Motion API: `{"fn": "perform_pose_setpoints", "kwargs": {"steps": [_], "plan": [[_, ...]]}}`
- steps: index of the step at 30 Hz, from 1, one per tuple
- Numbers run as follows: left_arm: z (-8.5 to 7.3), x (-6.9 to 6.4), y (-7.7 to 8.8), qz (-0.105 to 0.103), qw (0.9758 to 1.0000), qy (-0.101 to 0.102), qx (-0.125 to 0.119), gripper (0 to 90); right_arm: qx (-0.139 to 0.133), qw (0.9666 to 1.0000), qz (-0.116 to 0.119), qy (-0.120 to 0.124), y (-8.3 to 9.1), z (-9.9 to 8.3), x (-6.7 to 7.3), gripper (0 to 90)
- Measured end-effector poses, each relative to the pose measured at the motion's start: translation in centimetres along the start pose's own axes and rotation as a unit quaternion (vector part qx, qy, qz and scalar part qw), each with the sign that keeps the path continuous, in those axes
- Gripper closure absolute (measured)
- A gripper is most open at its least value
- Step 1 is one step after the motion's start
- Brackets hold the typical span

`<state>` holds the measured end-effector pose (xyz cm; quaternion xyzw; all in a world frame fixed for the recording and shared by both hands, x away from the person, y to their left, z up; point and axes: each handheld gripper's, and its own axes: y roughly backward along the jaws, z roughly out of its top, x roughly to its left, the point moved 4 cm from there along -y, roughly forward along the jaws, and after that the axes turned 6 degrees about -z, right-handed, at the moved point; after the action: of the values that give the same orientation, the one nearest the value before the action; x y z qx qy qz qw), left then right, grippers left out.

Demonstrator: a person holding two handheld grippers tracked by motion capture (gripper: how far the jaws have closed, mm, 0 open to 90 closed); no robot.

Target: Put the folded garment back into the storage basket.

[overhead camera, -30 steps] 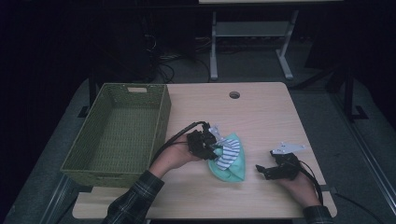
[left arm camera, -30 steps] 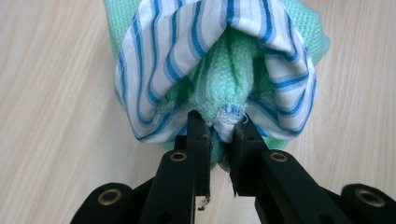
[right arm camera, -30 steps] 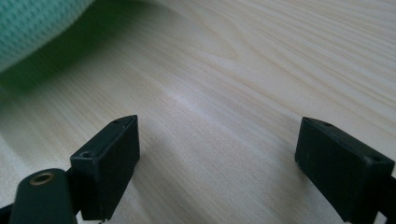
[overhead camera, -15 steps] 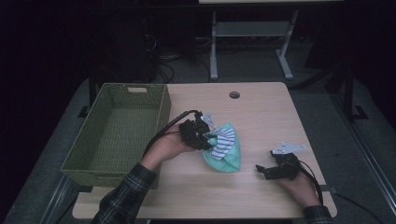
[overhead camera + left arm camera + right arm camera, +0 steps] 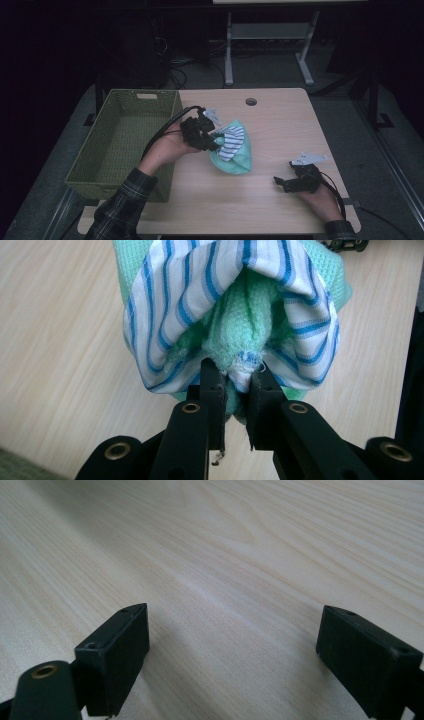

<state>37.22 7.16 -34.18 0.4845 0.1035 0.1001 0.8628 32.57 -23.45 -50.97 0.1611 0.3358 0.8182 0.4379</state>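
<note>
Clamping striped-and-green cloth bundle [image 5: 235,315]: left tool [image 5: 235,390] | right tool [image 5: 232,650]: apart, empty | bundle's underside hidden

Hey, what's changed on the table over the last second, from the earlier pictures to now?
The left gripper, shut on the bundle of green knit and blue-striped white cloth, has carried it up and toward the woven green basket. The right gripper stayed open, resting on the light wooden table. The basket has not moved.
</note>
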Motion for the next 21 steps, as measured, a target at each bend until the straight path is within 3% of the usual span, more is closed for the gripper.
{"fn": "perform_pose_setpoints", "kwargs": {"steps": [6, 21], "plan": [[-0.3, 0.5, 1.6, 0.008, 1.0, 0.002, 0.003, 79.9, 0.001, 1.0, 0.0, 0.0, 0.0, 0.0, 0.0, 13.4], [-2.8, 2.2, 5.4, 0.038, 0.9984, 0.041, -0.011, 79.8, 0.0, 1.0, -0.001, -0.001, 0.0, 0.0, 0.0, 13.4]]}}
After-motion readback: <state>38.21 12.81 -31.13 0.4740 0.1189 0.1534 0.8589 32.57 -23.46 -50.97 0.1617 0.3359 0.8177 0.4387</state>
